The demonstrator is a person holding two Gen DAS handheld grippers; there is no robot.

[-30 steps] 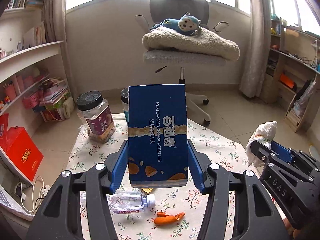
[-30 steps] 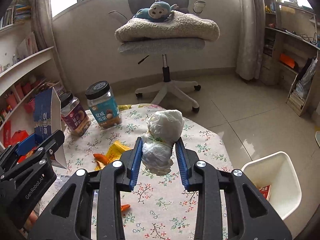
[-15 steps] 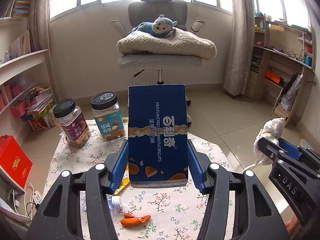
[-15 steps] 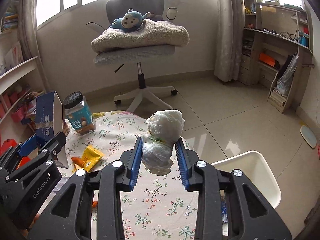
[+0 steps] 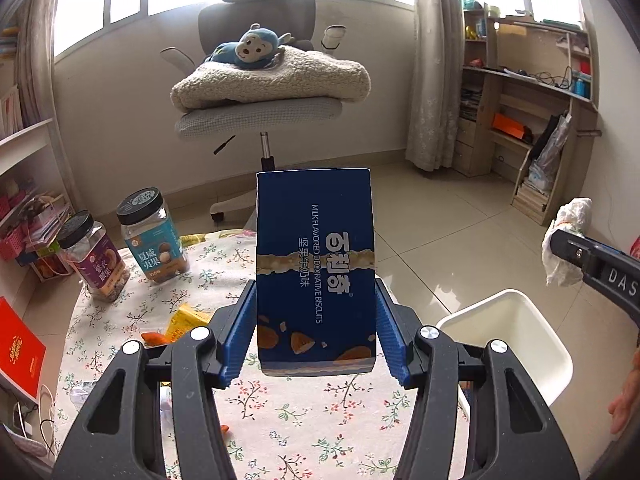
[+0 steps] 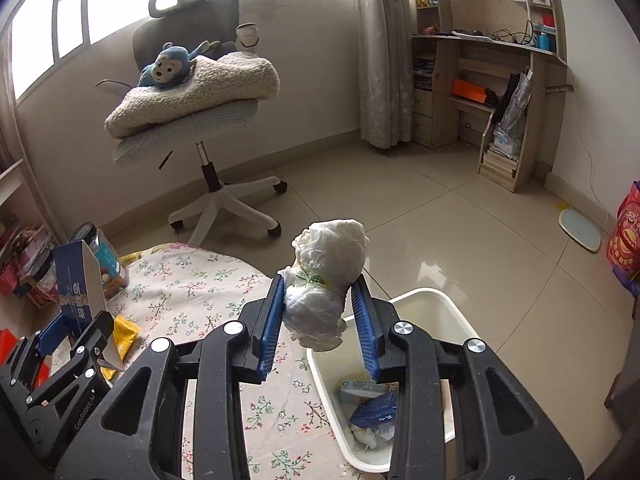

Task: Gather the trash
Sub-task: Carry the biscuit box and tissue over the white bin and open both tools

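White wad: a crumpled tissue or plastic wad [image 6: 325,284] sits pinched between the blue pads of the right tongs [image 6: 320,320], held in the air above the near edge of the bin.
Blue carton: a biscuit box [image 5: 316,268] printed "MILK FLAVORED DECORATIVE BISCUITS" stands upright in the left tongs [image 5: 316,332], clamped at its lower sides and raised clear of the bench.
Right tongs: closed on the wad, pads pressing both its flanks.
Left tongs: closed on the biscuit box, both pads flat against its narrow sides.
Bin: a white plastic bin [image 6: 444,304] stands on the floor just beside the bench; it already holds a blue wrapper, a small carton and some white scraps.
Bench: a round top under a floral cloth [image 5: 304,428]; an orange-yellow snack wrapper [image 5: 185,320] and a small orange scrap beside it lie on it uncollected.
Jars: two lidded snack jars, one with a purple label [image 5: 94,258] and one with a teal label [image 5: 151,236], stand near the far edge; they look full and are probably not trash.
Step in hand: both pieces are lifted and carried toward the bin; the wad looks nearest to release.
Next move: the right tongs need to come fully over the bin's mouth before the pads part; the box, being tall, should then be brought across and tipped or lowered so it drops inside and does not catch the rim.
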